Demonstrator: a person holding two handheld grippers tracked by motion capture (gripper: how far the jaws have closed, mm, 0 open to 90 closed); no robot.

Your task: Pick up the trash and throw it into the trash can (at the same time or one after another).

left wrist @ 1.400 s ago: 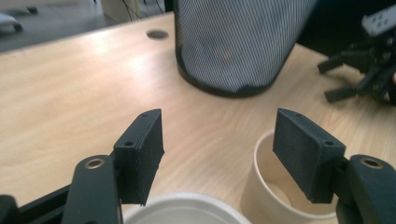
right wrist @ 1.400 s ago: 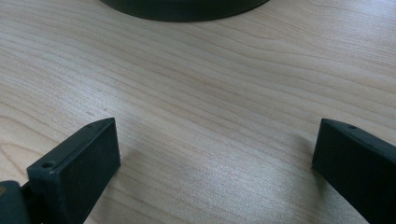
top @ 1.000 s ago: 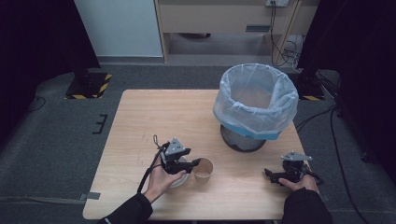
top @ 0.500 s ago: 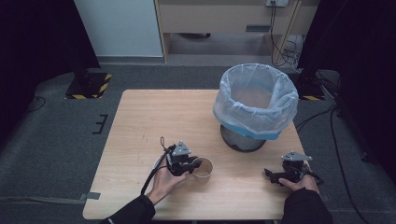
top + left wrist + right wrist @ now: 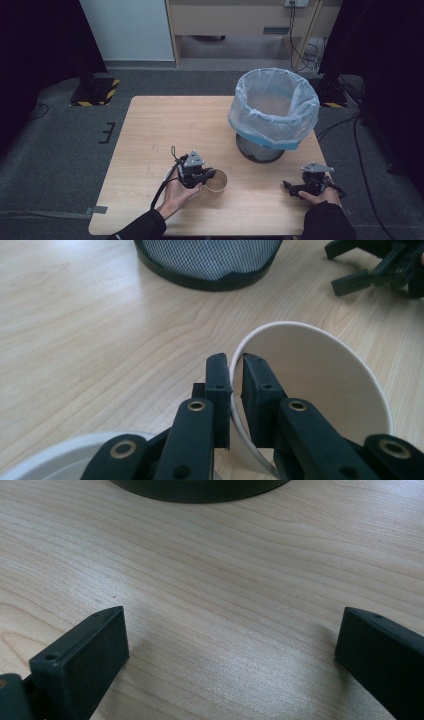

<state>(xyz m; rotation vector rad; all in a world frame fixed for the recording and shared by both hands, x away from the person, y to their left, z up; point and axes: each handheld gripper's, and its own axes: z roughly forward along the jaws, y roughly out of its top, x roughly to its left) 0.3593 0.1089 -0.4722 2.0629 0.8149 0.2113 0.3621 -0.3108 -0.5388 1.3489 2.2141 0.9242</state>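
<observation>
I am closing my left gripper (image 5: 236, 371) on the cup (image 5: 320, 390): over the past second its jaws have been coming together, and now they are pinching the cup's paper wall, one jaw outside and one inside the rim. A second ago the cup was standing upright just beside the gripper; now it is lying tilted toward the bin (image 5: 273, 113), its mouth facing out over the table (image 5: 165, 125). It is sitting at the near middle of the table, between my two hands and in front of the bin. A white bowl (image 5: 45, 460) is showing just under the left gripper, touching or almost touching the cup; I cannot tell which.

My right gripper (image 5: 296, 188) is resting on the wood with its jaws spread wide and nothing between them, well apart from the cup.

I am reading this as the grasp being made, so the pick-up is starting. The lift and the carry to the bin are not yet done. The pinch on a thin wall may be letting the cup swing or crumple, so I am planning a slow lift.
</observation>
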